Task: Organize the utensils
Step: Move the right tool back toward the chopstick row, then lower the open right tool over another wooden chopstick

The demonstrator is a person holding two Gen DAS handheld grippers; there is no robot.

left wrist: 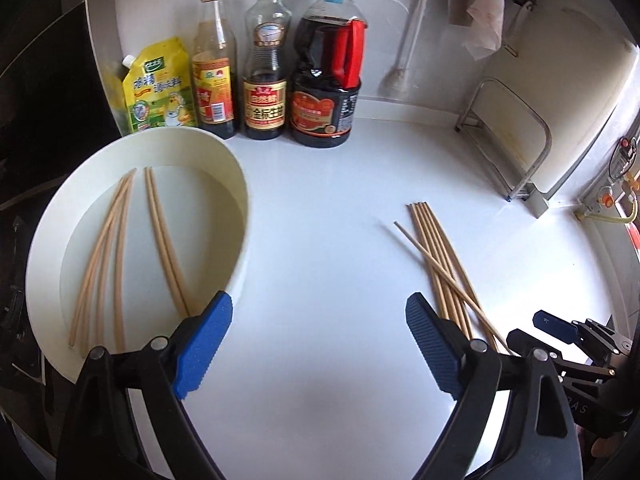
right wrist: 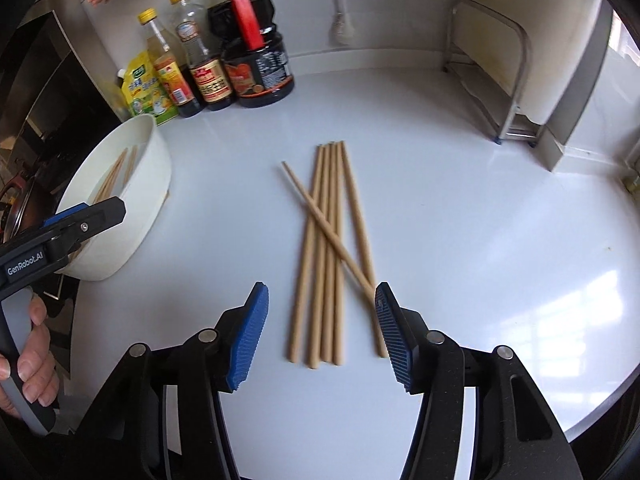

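Observation:
Several wooden chopsticks point(right wrist: 330, 248) lie in a loose bundle on the white counter, one crossing the others; they also show in the left wrist view point(left wrist: 444, 264). A white bowl point(left wrist: 240, 216) at the left holds several more chopsticks point(left wrist: 120, 248); the bowl shows in the right wrist view point(right wrist: 132, 216) too. My left gripper point(left wrist: 320, 344) is open and empty, beside the bowl's near rim. My right gripper point(right wrist: 320, 332) is open and empty, its fingers straddling the near ends of the loose bundle, just above the counter.
Three sauce bottles point(left wrist: 264, 64) and a yellow seasoning pouch point(left wrist: 160, 84) stand along the back wall. A metal rack point(left wrist: 504, 136) stands at the back right beside a white appliance. A stove point(right wrist: 24, 184) lies left of the bowl.

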